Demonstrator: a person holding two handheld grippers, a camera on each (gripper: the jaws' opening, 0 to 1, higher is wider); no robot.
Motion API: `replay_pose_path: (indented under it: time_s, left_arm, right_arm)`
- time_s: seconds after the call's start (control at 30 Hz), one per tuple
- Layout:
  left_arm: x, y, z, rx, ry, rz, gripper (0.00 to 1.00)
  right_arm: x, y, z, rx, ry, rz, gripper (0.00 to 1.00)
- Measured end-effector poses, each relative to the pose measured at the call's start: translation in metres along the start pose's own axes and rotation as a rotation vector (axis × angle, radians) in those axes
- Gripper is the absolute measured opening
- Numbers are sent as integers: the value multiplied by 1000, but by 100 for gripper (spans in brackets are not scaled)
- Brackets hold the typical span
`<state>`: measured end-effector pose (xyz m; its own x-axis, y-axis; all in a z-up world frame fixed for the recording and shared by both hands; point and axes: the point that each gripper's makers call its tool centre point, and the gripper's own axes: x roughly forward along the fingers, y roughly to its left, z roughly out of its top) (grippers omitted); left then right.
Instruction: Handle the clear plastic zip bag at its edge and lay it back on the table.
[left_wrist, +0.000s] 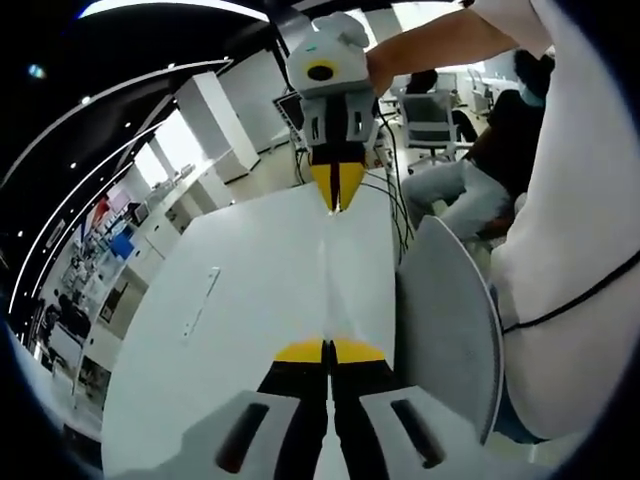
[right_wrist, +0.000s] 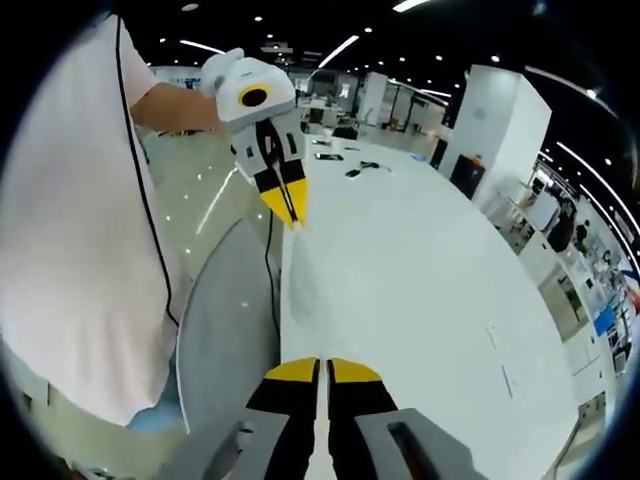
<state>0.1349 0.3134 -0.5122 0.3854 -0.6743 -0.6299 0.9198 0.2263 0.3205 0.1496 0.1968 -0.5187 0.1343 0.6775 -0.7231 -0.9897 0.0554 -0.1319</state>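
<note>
Below, white table (left_wrist: 250, 300), office beyond.

Yellow-tipped black gripper (left_wrist: 328, 352) jaws; person's white shirt (right_wrist: 70, 230) with black cord.

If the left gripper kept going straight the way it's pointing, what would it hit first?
Probably the right gripper, facing it straight ahead. The left gripper looks shut on the bag's near edge, the right on the far edge. Depth is hard to judge.
</note>
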Motion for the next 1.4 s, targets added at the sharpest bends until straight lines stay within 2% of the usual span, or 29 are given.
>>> replay_pose_path:
  time_s: [0.13, 0.27, 0.37, 0.63, 0.8, 0.97, 1.2, 1.4]
  left_arm:
    - [1, 0, -1, -3, 6, -3, 0]
    - [1, 2, -1, -6, 5, -1, 0]
    - [2, 3, -1, -4, 6, 0, 0]
    - [4, 5, 1, 6, 4, -1, 0]
    - [6, 6, 4, 19, 2, -3, 0]
    - [6, 6, 8, 40, 1, -1, 0]
    - [5, 7, 10, 48, 0, -1, 0]
    - [4, 7, 13, 56, -1, -3, 0]
  right_arm:
    - [1, -3, 2, 9, -19, -12, 1]
    - [2, -4, 6, 12, -31, -14, 7]
    - [3, -5, 9, 9, -39, -15, 8]
    - [12, 0, 39, -55, -87, -11, 17]
    - [21, 6, 62, -92, -122, 6, 18]
    - [32, 9, 78, -119, -142, 25, 17]
    - [46, 17, 93, -147, -157, 47, 16]
    - [55, 20, 96, -170, -149, 54, 13]
